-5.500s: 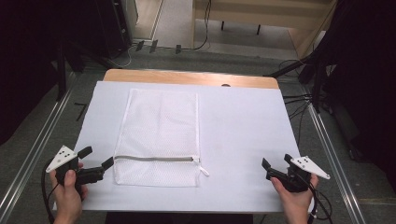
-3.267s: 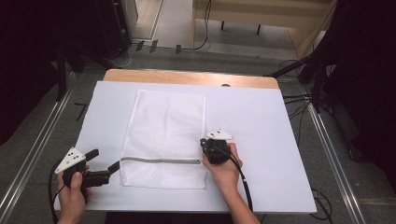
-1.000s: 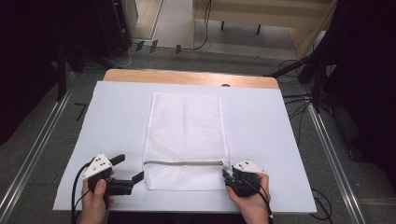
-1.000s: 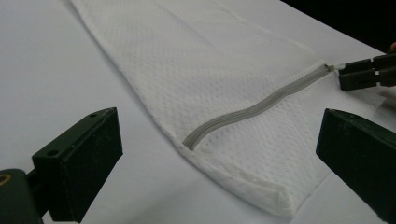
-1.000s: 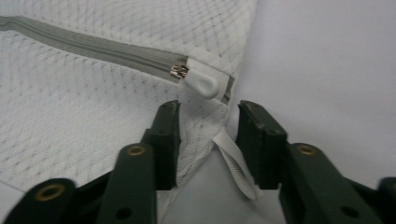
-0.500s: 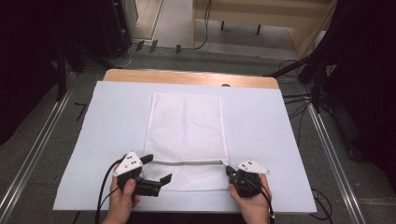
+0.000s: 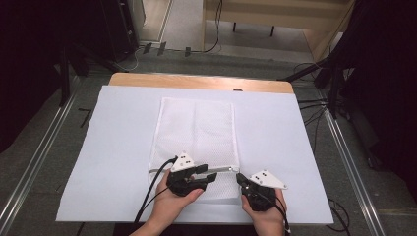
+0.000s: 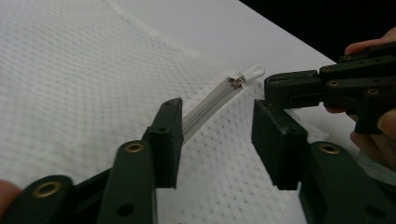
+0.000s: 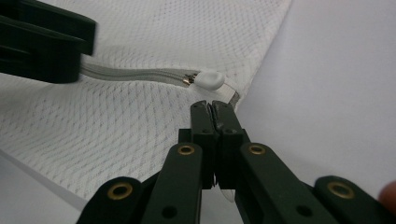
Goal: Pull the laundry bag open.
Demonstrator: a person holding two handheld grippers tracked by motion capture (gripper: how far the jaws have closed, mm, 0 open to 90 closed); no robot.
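White mesh bag (image 7: 196,142) lies at the surface's (image 7: 113,147) near edge, middle; the left claw (image 8: 217,135) hangs released over its zipper (image 8: 205,105), the right claw (image 9: 215,114) clenched on the bag's corner beside the pull (image 9: 210,79)

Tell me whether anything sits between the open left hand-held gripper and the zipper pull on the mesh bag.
Nothing visible blocks it. The left hand-held gripper is open over the mesh bag, straddling the zipper, and the zipper pull lies just ahead. The right hand-held gripper, shut on the bag's edge, sits right beside the pull, so space is tight.
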